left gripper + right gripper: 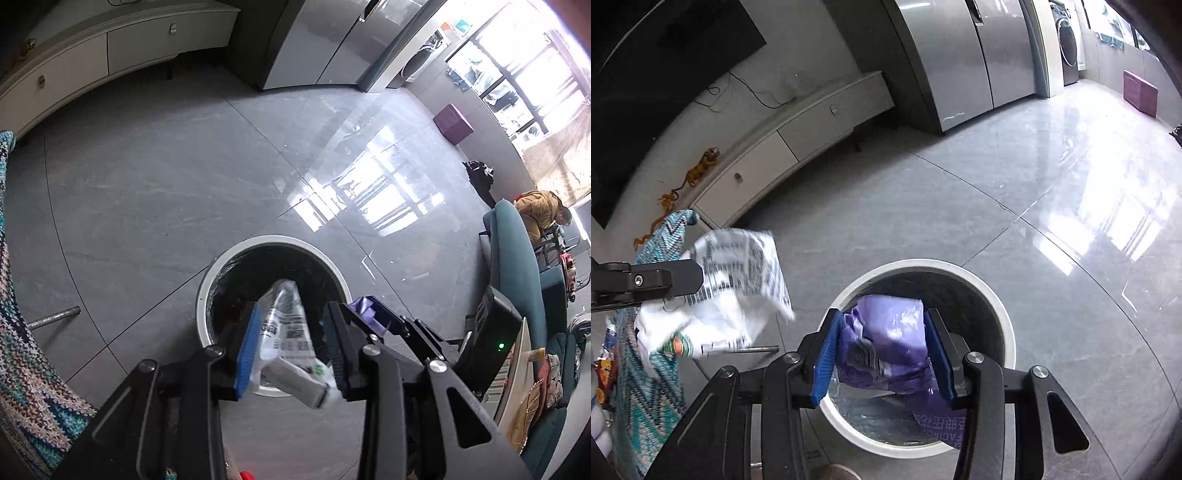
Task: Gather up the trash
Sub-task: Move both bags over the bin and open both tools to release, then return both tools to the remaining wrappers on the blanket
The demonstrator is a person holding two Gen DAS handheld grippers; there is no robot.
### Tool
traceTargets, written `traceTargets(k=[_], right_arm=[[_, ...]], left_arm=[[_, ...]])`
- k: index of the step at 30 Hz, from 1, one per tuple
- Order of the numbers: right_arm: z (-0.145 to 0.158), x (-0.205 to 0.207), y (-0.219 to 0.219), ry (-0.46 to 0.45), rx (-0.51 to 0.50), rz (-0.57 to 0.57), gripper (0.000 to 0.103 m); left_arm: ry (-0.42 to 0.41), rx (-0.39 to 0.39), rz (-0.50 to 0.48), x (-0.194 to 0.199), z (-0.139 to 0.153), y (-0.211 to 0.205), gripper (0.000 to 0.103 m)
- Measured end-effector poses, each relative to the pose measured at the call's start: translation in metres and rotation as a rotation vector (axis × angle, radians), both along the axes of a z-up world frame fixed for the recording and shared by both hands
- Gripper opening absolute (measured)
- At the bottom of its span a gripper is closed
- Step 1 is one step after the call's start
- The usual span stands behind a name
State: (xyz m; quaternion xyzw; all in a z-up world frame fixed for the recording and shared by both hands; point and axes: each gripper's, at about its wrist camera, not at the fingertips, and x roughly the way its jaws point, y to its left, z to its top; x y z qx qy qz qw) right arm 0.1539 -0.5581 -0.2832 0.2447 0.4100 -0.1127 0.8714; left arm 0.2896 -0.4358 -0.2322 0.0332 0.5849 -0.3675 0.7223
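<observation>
A round white-rimmed trash bin (pixel 202 295) with a dark liner stands on the grey floor; it also shows in the right wrist view (pixel 1006 314). My left gripper (pixel 291 343) is shut on a white printed plastic wrapper (pixel 286 325) held over the bin's near rim. The wrapper also shows in the right wrist view (pixel 738 288). My right gripper (pixel 882 354) is shut on a crumpled purple packet (pixel 886 343) held above the bin's opening. The packet's tip shows in the left wrist view (pixel 364 308).
A knitted blue-patterned throw (pixel 29 369) hangs at the left. A white low cabinet (pixel 783 147) and steel fridge (pixel 960 59) stand at the back. A teal sofa (pixel 517 266) and a low table edge (pixel 517 373) are at the right. A purple box (pixel 452 123) sits far off.
</observation>
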Motion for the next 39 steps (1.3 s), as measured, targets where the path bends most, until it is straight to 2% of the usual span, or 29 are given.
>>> traceTargets(k=[2,6,12,16,21,28,32,35,39], right_arm=[[-0.003,0.001,-0.001,0.009,-0.006,-0.014,0.052],[-0.003,0.002,-0.002,0.017,-0.015,-0.026,0.059],[0.015,-0.002,0.000,-0.026,-0.042,-0.061,0.078],[0.051,-0.013,0.012,-0.095,-0.089,-0.077,0.091],[0.118,-0.035,0.035,-0.246,-0.125,-0.084,0.103],[0.207,-0.060,0.088,-0.438,-0.180,-0.032,0.103],[0.242,-0.073,0.125,-0.524,-0.197,0.008,0.103],[0.264,-0.077,0.151,-0.568,-0.209,0.047,0.103],[0.285,-0.082,0.180,-0.617,-0.217,0.102,0.103]], left_arm=[[0.001,-0.005,0.005,0.001,0.000,0.000,0.042],[-0.018,-0.026,0.002,-0.005,0.007,0.008,0.042],[-0.150,-0.096,0.043,-0.024,0.047,0.035,0.042],[-0.276,-0.140,0.066,-0.046,0.084,0.061,0.042],[-0.352,-0.167,0.053,-0.070,0.129,0.093,0.042],[-0.454,-0.248,0.096,-0.104,0.194,0.163,0.043],[-0.507,-0.283,0.146,-0.123,0.221,0.216,0.044],[-0.542,-0.283,0.194,-0.134,0.234,0.261,0.055],[-0.588,-0.265,0.271,-0.142,0.243,0.324,0.056]])
